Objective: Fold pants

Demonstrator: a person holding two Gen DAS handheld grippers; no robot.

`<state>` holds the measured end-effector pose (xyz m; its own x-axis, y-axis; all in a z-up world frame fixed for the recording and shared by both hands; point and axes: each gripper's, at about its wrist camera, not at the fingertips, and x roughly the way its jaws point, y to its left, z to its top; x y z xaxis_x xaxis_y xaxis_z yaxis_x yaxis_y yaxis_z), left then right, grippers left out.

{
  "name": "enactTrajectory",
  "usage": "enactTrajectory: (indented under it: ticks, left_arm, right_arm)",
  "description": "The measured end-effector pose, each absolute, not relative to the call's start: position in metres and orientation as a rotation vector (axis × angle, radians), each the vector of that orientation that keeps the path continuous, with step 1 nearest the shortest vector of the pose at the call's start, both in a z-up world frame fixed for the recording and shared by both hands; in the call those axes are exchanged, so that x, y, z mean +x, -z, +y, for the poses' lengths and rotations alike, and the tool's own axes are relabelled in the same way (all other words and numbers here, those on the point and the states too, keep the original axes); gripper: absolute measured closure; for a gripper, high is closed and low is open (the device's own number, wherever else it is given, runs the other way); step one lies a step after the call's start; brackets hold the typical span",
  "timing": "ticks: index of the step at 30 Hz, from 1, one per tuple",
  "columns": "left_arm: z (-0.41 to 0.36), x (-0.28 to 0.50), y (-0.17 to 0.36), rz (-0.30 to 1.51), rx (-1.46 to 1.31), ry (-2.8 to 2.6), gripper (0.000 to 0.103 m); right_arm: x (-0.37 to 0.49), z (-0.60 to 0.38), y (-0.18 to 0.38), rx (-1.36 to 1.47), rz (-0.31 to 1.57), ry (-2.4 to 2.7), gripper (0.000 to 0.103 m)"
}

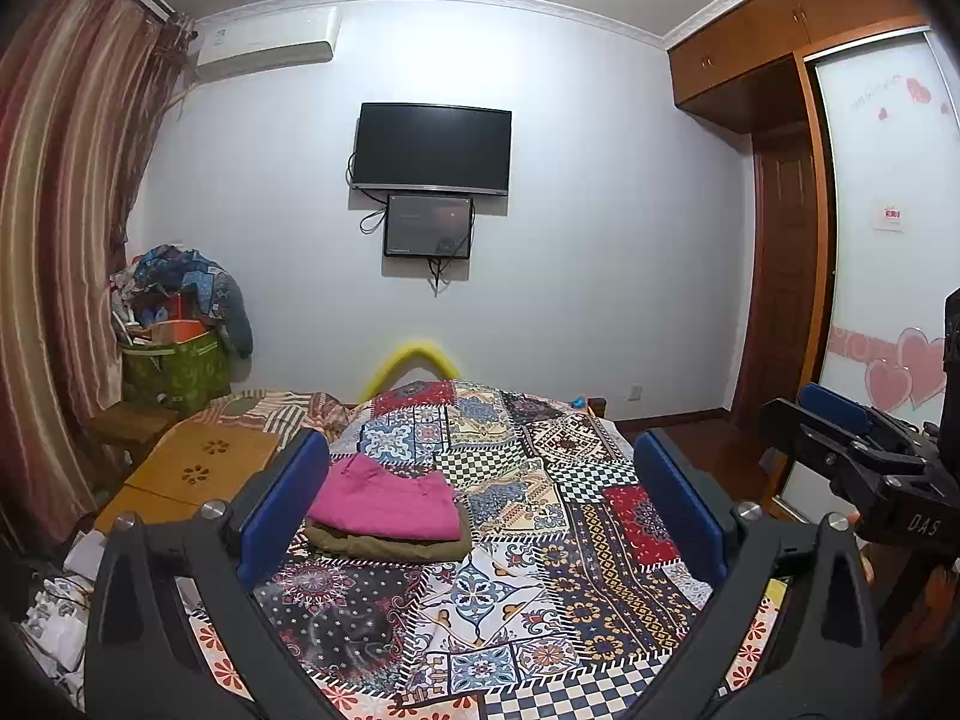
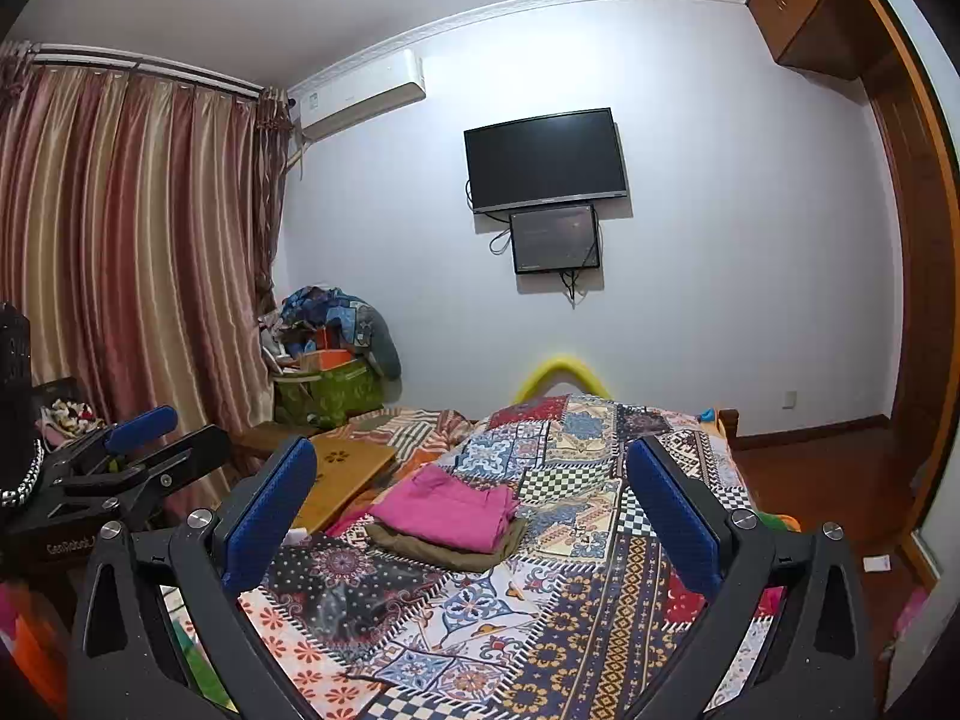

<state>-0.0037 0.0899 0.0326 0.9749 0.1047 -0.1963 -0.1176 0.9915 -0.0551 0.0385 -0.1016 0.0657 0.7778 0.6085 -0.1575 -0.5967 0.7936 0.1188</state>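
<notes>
Both grippers are held up over the near end of the bed, empty. The left gripper has its jaws spread wide, nothing between them. The right gripper is the same, jaws wide apart and gripping nothing.

Ahead of both, mid-bed on the patchwork bedspread, is a small stack: pink pants folded on top of an olive garment. The stack is clear of the jaws and not touched. Its long side runs roughly across the bed. It lies left of centre for both, nearer the left-hand jaw; the left gripper looks a bit closer, hard to be sure.

No unfolded pants in sight; the fold looks done.

Beyond: wooden board left of the bed, and a TV on the far wall.
</notes>
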Motion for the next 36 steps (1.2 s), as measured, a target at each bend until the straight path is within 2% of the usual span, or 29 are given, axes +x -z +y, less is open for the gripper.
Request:
enactTrajectory:
  ticks: [36]
  left_arm:
    - [0.0956,0.0026,-0.03,0.222,-0.073,-0.079,0.0]
  right_arm:
    - [0.0381,-0.1017,-0.0653,0.071,0.201,-0.651,0.0]
